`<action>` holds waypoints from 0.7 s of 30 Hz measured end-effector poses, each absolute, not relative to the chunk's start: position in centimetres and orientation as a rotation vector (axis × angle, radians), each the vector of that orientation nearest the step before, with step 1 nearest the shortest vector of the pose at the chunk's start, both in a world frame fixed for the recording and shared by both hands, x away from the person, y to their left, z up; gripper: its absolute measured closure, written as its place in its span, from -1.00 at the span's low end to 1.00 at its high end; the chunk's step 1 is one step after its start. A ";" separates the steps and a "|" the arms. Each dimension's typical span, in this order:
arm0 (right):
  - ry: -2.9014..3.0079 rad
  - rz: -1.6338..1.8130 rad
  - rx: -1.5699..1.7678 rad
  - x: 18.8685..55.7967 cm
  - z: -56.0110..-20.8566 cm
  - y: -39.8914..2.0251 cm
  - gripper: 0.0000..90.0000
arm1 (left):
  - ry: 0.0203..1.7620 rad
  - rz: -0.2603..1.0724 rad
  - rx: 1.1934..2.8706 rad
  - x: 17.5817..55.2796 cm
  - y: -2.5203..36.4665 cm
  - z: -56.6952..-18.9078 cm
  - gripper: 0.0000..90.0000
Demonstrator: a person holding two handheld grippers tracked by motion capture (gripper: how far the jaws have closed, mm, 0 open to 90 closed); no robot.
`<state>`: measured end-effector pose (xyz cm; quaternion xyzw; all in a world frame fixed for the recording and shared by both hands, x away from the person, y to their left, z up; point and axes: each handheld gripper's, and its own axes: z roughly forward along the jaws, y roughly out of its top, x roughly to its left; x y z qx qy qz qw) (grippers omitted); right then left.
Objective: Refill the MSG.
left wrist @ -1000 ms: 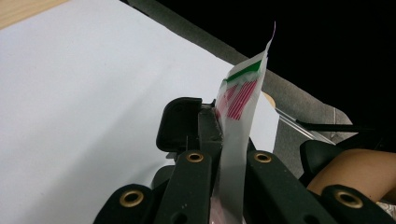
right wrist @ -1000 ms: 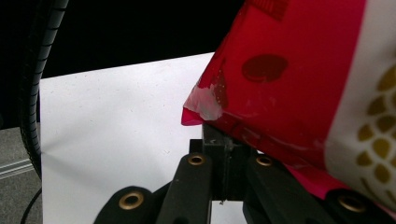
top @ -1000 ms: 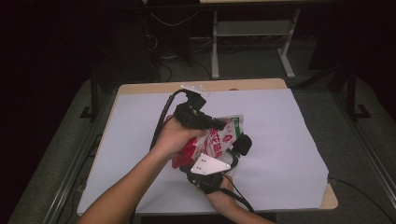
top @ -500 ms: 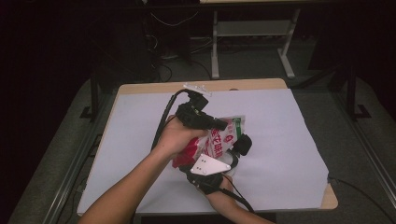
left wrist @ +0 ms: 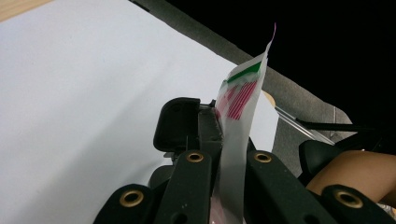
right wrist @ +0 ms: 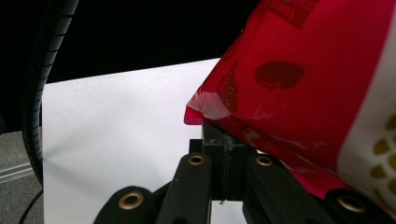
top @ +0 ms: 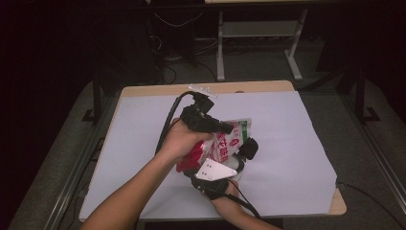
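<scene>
Red-and-white plastic packet (top: 218, 146) hangs above the white surface (top: 297, 143) at frame centre, stretched between both clamped tools: left hand-held gripper (top: 229, 128) pinches its top edge, right hand-held gripper (top: 242, 158) its bottom.

Snack bag (top: 225, 143) above table (top: 297, 143) middle, between left gripper (top: 229, 128), right gripper (top: 242, 155)
</scene>
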<state>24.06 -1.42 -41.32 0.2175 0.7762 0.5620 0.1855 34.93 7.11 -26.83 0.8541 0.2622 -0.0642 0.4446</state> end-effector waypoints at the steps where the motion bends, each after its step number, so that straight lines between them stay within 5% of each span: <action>1: 2.186 1.583 0.611 24.0 -41.3 -1.4 1.00 | 0.651 -0.164 2.118 35.0 7.1 -26.9 1.00; 21: 2.170 1.610 0.614 24.0 -41.2 -1.4 1.00 | 0.659 -0.161 2.133 35.0 6.9 -26.7 1.00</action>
